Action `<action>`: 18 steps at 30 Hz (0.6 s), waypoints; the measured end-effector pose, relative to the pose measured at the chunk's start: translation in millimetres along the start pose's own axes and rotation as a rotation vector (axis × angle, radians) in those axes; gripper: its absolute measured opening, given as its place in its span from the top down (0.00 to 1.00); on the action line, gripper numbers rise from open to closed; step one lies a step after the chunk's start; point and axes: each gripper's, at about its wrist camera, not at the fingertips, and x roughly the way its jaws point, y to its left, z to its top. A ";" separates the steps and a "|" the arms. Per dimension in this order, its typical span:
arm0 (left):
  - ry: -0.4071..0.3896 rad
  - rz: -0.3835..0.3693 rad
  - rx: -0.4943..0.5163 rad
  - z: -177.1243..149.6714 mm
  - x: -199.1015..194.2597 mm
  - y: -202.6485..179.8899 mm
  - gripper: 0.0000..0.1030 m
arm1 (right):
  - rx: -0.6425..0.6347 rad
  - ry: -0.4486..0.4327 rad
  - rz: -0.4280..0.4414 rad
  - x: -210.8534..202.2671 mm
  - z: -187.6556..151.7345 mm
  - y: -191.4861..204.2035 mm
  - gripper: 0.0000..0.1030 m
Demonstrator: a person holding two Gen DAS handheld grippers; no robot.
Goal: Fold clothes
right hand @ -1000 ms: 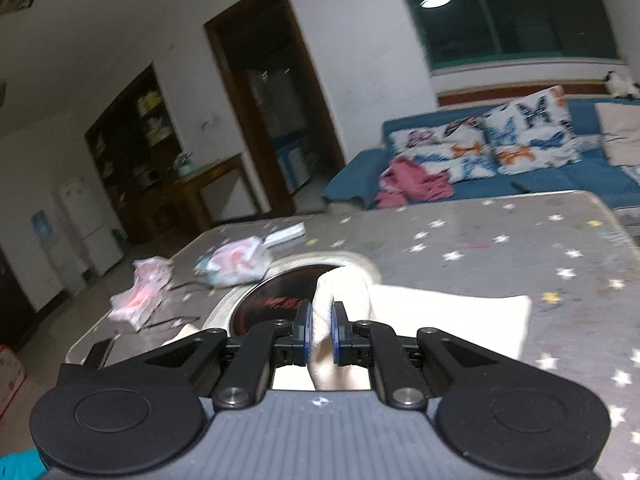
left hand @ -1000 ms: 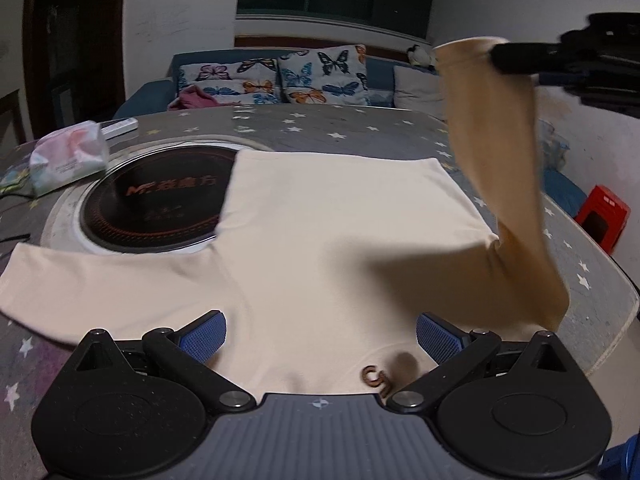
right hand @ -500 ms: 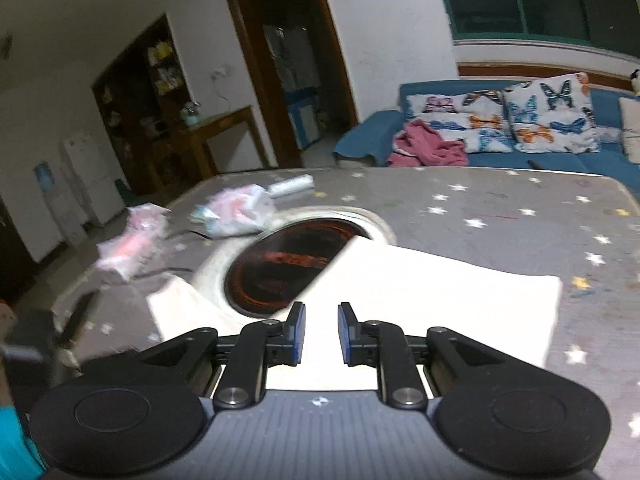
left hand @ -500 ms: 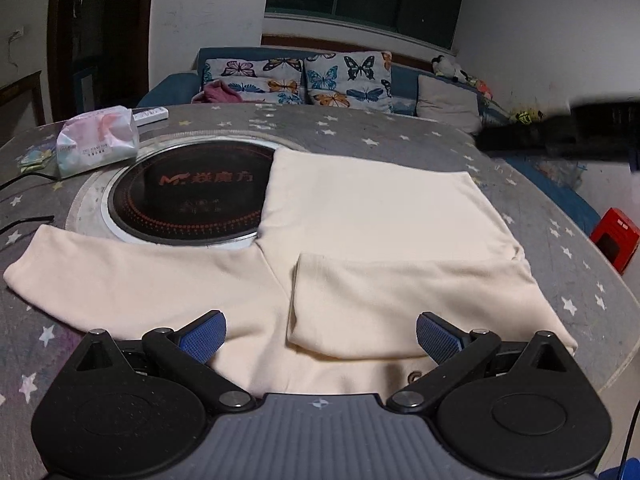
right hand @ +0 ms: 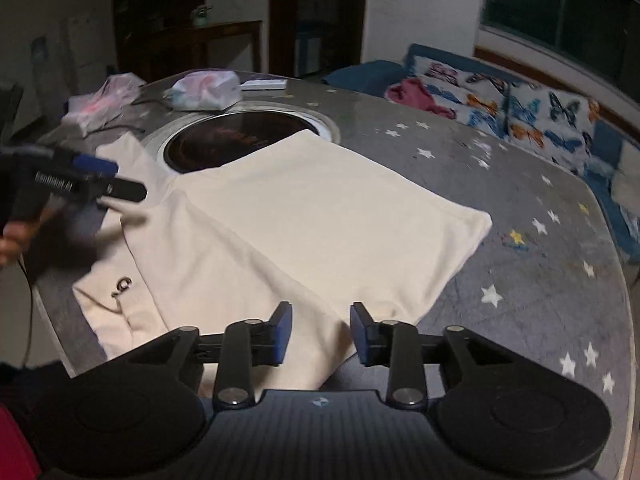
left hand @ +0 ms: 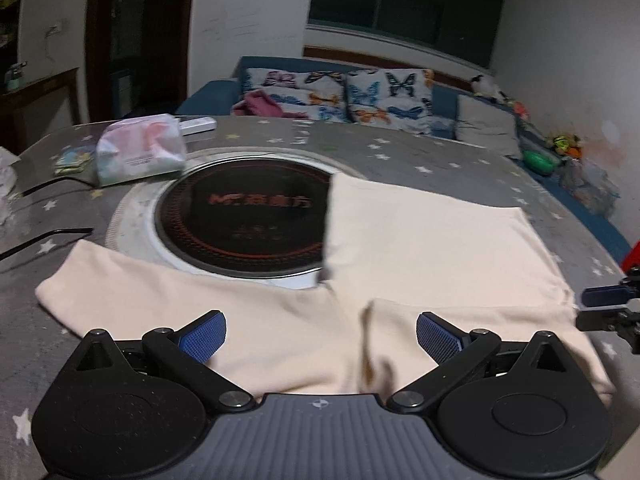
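A cream long-sleeved top (left hand: 432, 248) lies flat on the grey star-print table (left hand: 420, 156). Its right sleeve (left hand: 472, 320) is folded across the chest; its left sleeve (left hand: 168, 300) stretches out to the left. My left gripper (left hand: 320, 334) is wide open and empty above the collar end. My right gripper (right hand: 320, 330) is open and empty just above the folded sleeve at the shirt's right shoulder (right hand: 304, 320). The right gripper also shows at the right edge of the left wrist view (left hand: 600, 308), and the left gripper shows in the right wrist view (right hand: 100, 180).
A round black induction hob (left hand: 244, 216) is set in the table, partly under the shirt. A pink-and-white pouch (left hand: 140, 152) and a white remote (left hand: 198, 125) lie behind it, with a black cable (left hand: 44, 236) at left. A blue sofa (left hand: 360, 96) stands beyond.
The right gripper laid the right sleeve across the shirt, opened, let it go and drew back to the shirt's right side. The left gripper stayed open and shifted left.
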 end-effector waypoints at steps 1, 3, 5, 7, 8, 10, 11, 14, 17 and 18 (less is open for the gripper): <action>0.005 0.008 -0.001 -0.3 1.4 0.9 0.00 | -0.014 -0.001 0.002 2.1 -0.2 0.0 0.68; 0.014 0.021 -0.001 -1.2 3.8 1.6 0.00 | -0.040 -0.003 0.007 6.3 -0.5 -0.2 0.68; 0.023 0.025 0.008 -2.5 6.1 0.1 0.00 | -0.044 0.014 0.016 12.3 -0.6 -3.3 0.70; 0.032 0.029 0.017 -3.9 8.7 -2.2 0.00 | -0.051 0.028 0.025 16.5 -1.7 -4.8 0.81; 0.037 0.027 0.020 -4.7 9.9 -3.3 0.00 | -0.052 0.035 0.027 17.2 -2.8 -5.2 0.86; 0.048 0.022 0.026 -6.3 12.1 -5.7 0.00 | -0.050 0.044 0.028 16.7 -4.7 -7.0 0.88; 0.053 0.018 0.030 -7.3 13.0 -7.5 0.00 | -0.048 0.047 0.027 15.6 -5.4 -8.3 0.90; 0.066 -0.001 0.046 -10.2 15.6 -15.4 0.00 | -0.048 0.060 0.018 13.1 -7.5 -11.7 0.91; 0.081 -0.029 0.059 -14.7 17.5 -24.8 0.00 | -0.048 0.074 0.005 10.6 -9.9 -15.8 0.92; 0.080 -0.031 0.071 -16.8 17.3 -28.6 0.00 | -0.047 0.078 0.000 9.8 -10.9 -17.7 0.92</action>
